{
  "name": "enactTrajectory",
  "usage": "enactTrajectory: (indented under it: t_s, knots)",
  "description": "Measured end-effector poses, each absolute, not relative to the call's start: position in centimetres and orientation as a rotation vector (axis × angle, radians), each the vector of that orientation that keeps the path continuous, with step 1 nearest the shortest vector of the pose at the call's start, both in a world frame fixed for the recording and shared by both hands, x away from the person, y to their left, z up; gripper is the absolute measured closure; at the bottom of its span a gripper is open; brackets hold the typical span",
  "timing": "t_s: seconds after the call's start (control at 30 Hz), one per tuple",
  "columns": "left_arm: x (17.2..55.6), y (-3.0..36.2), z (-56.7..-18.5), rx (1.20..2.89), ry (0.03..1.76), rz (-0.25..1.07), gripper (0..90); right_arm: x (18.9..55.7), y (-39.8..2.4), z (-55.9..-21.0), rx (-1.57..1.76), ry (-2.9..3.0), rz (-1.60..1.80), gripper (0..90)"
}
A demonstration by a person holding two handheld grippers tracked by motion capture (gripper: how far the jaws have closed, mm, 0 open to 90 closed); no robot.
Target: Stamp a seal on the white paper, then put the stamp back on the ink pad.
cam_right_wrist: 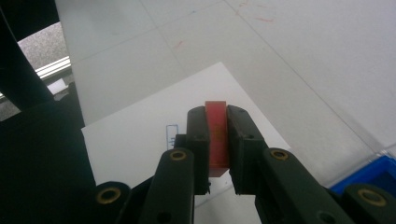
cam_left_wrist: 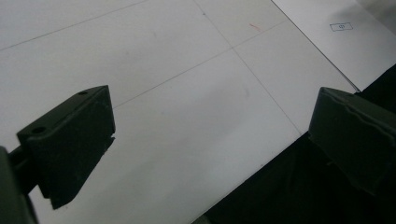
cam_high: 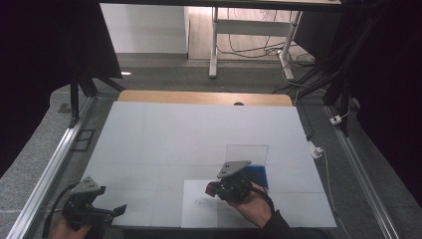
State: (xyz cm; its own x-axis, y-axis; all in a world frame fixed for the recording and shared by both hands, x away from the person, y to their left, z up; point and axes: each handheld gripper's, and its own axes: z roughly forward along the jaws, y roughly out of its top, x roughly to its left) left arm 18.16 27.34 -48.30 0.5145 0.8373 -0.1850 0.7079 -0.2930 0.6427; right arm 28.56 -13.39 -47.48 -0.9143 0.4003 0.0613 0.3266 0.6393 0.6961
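Observation:
My right gripper (cam_high: 213, 189) is low over a white paper sheet (cam_high: 196, 216) near the table's front edge, pointing left. Its jaws are shut on a thin red block (cam_right_wrist: 216, 135), which stands upright between the pads and just above the sheet (cam_right_wrist: 140, 126). A small blue outlined mark (cam_right_wrist: 172, 132) is on the paper just left of the jaws. My left gripper (cam_high: 118, 209) rests at the front left corner of the white board (cam_high: 199, 134). Its jaws (cam_left_wrist: 210, 135) stand wide open with nothing between them.
A blue tray (cam_high: 260, 175) with a clear panel (cam_high: 247, 152) behind it sits just right of the right gripper. Metal rails (cam_high: 54, 164) run along both sides of the table. A wooden edge (cam_high: 199, 97) borders the board at the back.

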Motion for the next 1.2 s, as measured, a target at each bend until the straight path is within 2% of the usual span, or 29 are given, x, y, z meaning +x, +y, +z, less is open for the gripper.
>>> enactTrajectory:
  t_s: [1.2]
  knots:
    - [18.2, 27.3, -48.3, 2.072, 1.255, 0.242, 1.0, 31.5, -19.3, -46.5, 0.797, 2.602, 1.062, 80.3]
